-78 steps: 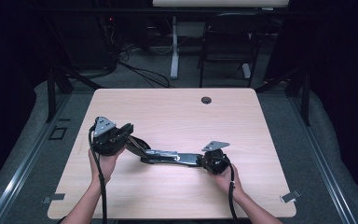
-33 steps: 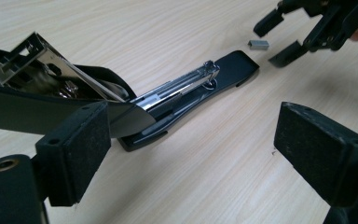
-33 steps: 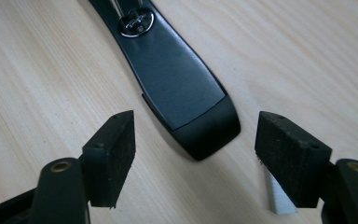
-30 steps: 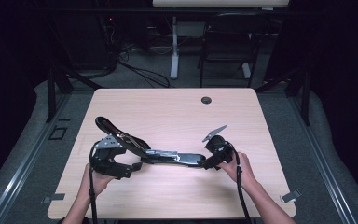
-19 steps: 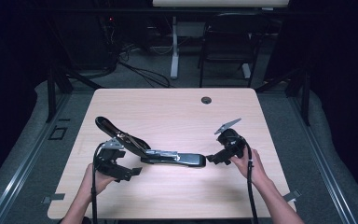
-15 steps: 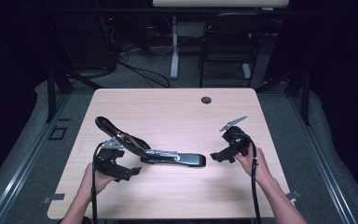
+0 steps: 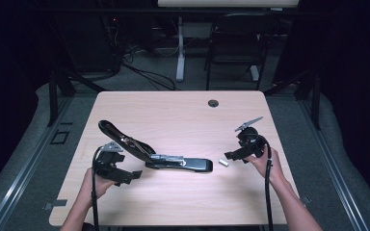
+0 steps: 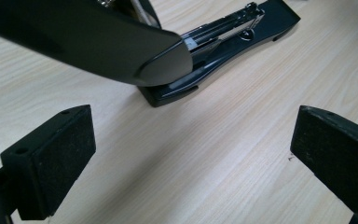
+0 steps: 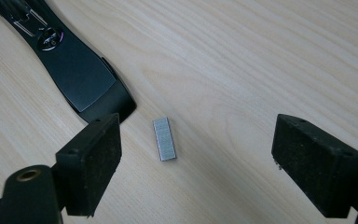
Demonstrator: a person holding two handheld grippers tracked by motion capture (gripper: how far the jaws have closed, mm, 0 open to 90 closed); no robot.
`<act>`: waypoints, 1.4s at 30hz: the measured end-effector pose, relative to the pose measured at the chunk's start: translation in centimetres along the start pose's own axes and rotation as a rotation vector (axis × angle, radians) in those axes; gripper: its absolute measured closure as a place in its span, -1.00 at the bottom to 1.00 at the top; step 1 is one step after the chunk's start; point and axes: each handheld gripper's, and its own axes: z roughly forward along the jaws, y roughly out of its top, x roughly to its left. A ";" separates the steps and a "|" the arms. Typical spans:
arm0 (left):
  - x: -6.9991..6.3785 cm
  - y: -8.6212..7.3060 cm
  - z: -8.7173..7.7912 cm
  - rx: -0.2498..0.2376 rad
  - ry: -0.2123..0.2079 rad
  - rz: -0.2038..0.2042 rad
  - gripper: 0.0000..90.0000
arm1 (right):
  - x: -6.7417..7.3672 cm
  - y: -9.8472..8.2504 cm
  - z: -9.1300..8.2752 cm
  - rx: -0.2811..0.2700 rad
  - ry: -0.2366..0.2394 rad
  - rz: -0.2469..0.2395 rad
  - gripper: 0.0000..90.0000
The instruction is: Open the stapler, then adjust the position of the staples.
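Silver staple strip [image 9: 163,139] is lying between my right claw's [image 9: 214,168] spread jaws, long axis pointing away, nearer the right tabletop edge; jaws have just been closing. Left claw [image 8: 191,158] is spread, empty, beside the stapler [image 7: 173,161].

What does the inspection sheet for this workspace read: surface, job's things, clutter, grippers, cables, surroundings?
Surface: light wood table, with a round grommet hole near the far edge.
Job's things: black stapler lying with its lid swung open; strip of staples on the wood just off its front end.
Clutter: nothing seen.
Grippers: left hand-held gripper open beside the stapler; right hand-held gripper open, the strip between its jaws, untouched.
Cables: one trailing from each gripper.
Surroundings: dark room, chair, floor cables.
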 end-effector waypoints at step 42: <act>2.4 -0.3 0.7 0.051 0.016 -0.042 -1.00 | 1.8 1.7 5.7 0.219 0.052 -0.163 0.55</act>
